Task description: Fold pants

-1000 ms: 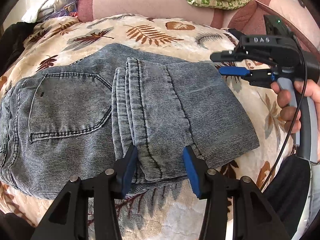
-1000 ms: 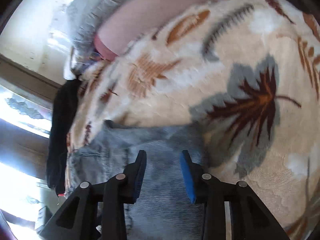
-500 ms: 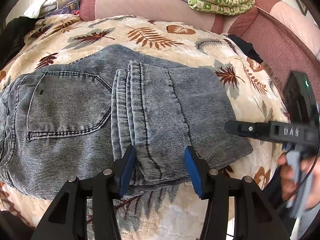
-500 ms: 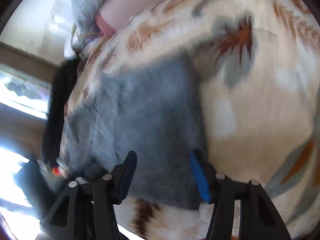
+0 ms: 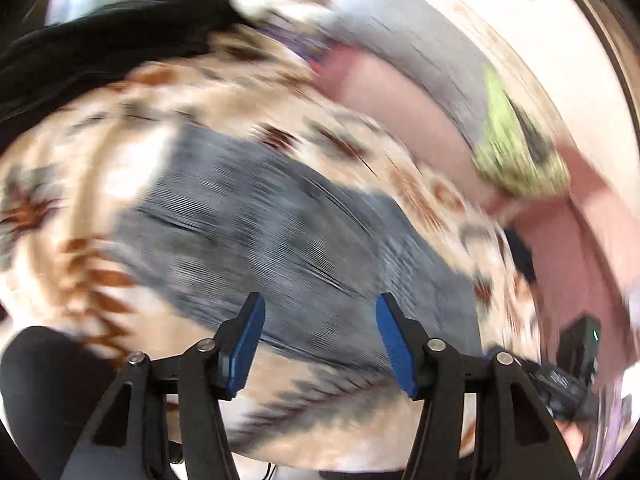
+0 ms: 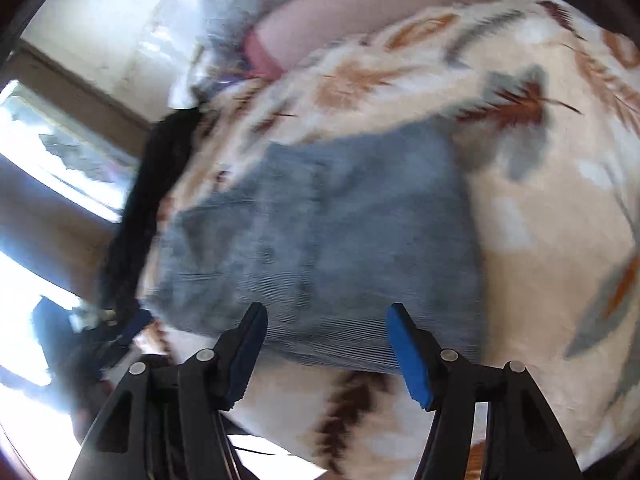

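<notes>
The folded grey-blue denim pants (image 5: 280, 216) lie flat on the leaf-patterned blanket (image 5: 100, 168); the left wrist view is heavily blurred. My left gripper (image 5: 318, 344) is open and empty, above the near edge of the pants. In the right wrist view the pants (image 6: 332, 240) lie in a compact folded block. My right gripper (image 6: 326, 354) is open and empty, its blue pads over the pants' near edge. The right gripper also shows at the lower right of the left wrist view (image 5: 560, 384).
A pink sofa back (image 5: 400, 96) with grey fabric and a green patterned cloth (image 5: 516, 160) runs behind the blanket. A black garment (image 5: 100, 48) lies at the blanket's far left. A bright window (image 6: 60, 160) is at the left of the right wrist view.
Both grippers have pulled back from the pants and swung; the left view has rotated and blurred. The right gripper has moved from the far right down to the near side. The pants stay folded.
</notes>
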`<control>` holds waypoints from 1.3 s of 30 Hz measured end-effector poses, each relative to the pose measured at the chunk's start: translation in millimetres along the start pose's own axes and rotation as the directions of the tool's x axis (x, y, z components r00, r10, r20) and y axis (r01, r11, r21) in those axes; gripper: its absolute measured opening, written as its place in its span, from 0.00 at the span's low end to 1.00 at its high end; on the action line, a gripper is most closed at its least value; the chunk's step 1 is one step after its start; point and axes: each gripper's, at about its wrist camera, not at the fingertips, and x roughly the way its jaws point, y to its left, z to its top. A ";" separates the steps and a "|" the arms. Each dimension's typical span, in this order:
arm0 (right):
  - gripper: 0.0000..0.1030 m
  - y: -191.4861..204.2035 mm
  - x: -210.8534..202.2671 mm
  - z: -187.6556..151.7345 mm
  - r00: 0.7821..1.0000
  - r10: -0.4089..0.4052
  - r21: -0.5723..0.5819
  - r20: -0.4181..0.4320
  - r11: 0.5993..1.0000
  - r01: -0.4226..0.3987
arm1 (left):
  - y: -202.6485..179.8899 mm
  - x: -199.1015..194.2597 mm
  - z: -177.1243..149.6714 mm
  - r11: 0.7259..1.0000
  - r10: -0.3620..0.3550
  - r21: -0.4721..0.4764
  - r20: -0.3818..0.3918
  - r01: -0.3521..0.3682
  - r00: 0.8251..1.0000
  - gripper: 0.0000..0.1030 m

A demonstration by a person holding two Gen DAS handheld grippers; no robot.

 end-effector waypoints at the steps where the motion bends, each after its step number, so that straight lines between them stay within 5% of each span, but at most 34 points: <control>1: 0.64 9.3 3.3 4.5 0.999 0.038 -0.001 -0.005 0.999 -0.038 | 12.0 -5.9 4.1 0.999 0.016 -0.045 0.022 -0.015 1.000 0.63; 4: 0.64 28.4 19.1 8.4 0.993 0.113 0.011 -0.042 0.994 -0.113 | 44.1 -14.8 11.9 0.983 0.041 -0.181 0.058 -0.030 0.997 0.65; 7: 0.64 50.8 50.4 20.0 0.982 0.162 0.011 -0.099 0.987 -0.162 | 71.5 -7.6 19.7 0.954 -0.008 -0.299 0.026 0.016 1.000 0.65; 16: 0.64 66.5 126.9 39.9 0.964 0.119 0.068 -0.236 0.992 -0.106 | 122.6 29.8 19.8 0.836 -0.133 -0.542 -0.046 0.088 0.990 0.65; 27: 0.64 63.1 156.6 54.1 0.961 0.103 0.090 -0.256 0.993 -0.082 | 115.0 24.2 14.3 0.852 -0.085 -0.520 -0.031 0.057 0.996 0.69; 31: 0.65 55.2 170.4 57.3 0.956 0.119 0.146 -0.266 0.986 -0.082 | 123.7 31.5 18.3 0.829 -0.026 -0.559 -0.047 -0.004 0.999 0.69; 36: 0.67 55.9 171.7 59.2 0.954 0.119 0.155 -0.275 0.985 -0.078 | 114.1 38.9 28.4 0.856 -0.013 -0.517 -0.050 -0.015 0.999 0.67; 38: 0.67 55.9 171.8 58.5 0.955 0.122 0.155 -0.270 0.985 -0.082 | 111.8 43.8 31.3 0.868 -0.007 -0.497 -0.066 -0.027 0.998 0.27; 39: 0.67 55.5 171.5 58.2 0.956 0.125 0.158 -0.266 0.984 -0.085 | 111.7 47.2 31.9 0.871 0.006 -0.489 -0.089 -0.050 0.996 0.15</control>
